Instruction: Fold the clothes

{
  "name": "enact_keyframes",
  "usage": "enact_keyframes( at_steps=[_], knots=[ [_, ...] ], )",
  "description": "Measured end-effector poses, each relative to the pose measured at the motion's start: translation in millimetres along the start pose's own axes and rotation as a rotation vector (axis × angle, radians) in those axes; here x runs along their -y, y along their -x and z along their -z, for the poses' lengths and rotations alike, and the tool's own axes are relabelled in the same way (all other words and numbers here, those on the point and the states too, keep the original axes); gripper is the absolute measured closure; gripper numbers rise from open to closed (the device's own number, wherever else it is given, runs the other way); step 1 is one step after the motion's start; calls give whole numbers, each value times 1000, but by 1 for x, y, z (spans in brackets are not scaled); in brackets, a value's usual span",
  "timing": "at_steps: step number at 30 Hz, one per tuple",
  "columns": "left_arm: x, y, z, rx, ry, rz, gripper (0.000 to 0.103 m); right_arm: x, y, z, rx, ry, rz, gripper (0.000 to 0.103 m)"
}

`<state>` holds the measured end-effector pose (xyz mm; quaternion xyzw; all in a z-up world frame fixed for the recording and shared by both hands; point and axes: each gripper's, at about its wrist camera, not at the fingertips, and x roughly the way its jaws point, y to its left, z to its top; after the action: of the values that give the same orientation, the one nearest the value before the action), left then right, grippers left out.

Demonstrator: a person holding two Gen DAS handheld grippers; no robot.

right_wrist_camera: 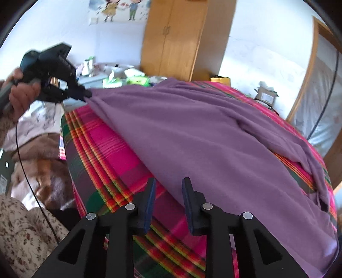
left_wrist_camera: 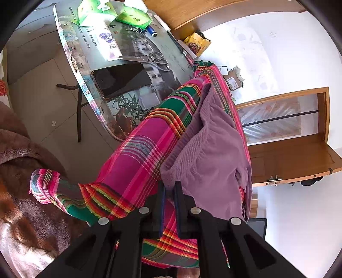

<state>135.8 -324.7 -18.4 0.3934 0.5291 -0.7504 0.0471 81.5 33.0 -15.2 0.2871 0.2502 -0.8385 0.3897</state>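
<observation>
On the plaid bed cover [right_wrist_camera: 102, 136], a purple garment [right_wrist_camera: 203, 139] lies spread, its far corner lifted clear of the cover; the left gripper [right_wrist_camera: 85, 94], seen from the right wrist view, pinches that corner, its 2 fingers pressed together on the cloth, with the person's hand [right_wrist_camera: 21, 94] gripping the handle behind it; from the left wrist view, the same gripper [left_wrist_camera: 168, 186] shows the garment [left_wrist_camera: 205, 149] bunched between its fingers, the fabric trailing away over the cover [left_wrist_camera: 136, 162]; the right gripper [right_wrist_camera: 167, 184] hovers above the garment's near edge, its 2 fingers spread and holding nothing; beyond the cover stands a table [left_wrist_camera: 64, 36] carrying a phone [left_wrist_camera: 120, 79], scissors [left_wrist_camera: 154, 61] and green tissue packs [left_wrist_camera: 132, 18]; a brown blanket [left_wrist_camera: 19, 171] lies beside the cover.
</observation>
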Motion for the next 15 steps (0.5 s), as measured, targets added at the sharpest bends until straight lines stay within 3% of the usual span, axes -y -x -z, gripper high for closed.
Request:
enact_keyframes(
  at_steps=[5,6,7,11,15],
  knots=[
    [0,1,-1,-6,-2,10,95,2,-14,-4,-13,14,51,80],
    [0,0,-2,-8,-1,10,95,4,-13,-5,-9,3,53,96],
    [0,-1,-2,-10,-2,7,95,8,-12,-6,-3,-8,53,99],
    [-1,-4,-3,-18,-1,5,95,29,1,-19,54,-82,57,100],
    [0,-7,-4,-25,0,-4,95,35,-6,-34,61,-62,96,100]
  ],
)
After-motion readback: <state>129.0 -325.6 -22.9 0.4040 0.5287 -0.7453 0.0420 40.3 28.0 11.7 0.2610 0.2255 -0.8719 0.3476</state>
